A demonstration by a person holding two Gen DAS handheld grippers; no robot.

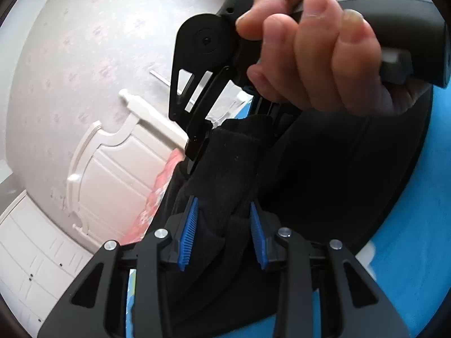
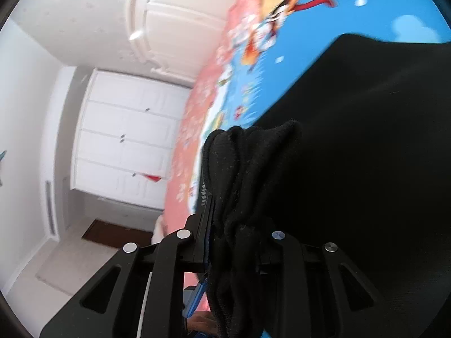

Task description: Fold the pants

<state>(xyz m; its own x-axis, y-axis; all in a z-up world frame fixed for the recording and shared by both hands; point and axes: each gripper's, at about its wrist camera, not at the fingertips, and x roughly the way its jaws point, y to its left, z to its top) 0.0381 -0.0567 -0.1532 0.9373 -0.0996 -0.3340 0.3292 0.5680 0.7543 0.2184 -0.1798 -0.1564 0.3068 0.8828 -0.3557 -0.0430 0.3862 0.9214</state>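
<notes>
The black pants (image 1: 324,169) hang lifted over the blue bed sheet (image 1: 408,239). My left gripper (image 1: 224,233) is shut on a bunched edge of the pants between its blue pads (image 1: 189,233). Just ahead of it, the right gripper (image 1: 197,143), held by a hand (image 1: 310,50), also grips the same fabric edge. In the right wrist view, my right gripper (image 2: 234,242) is shut on a thick bunch of the black pants (image 2: 352,169), which hides the right finger. The rest of the pants spreads dark to the right.
The bed has a cartoon-print sheet (image 2: 282,64) with a pink border (image 2: 203,98). A white headboard (image 1: 118,163) stands against the wall. A white wardrobe (image 2: 124,138) and the floor (image 2: 70,259) lie beyond the bed's edge.
</notes>
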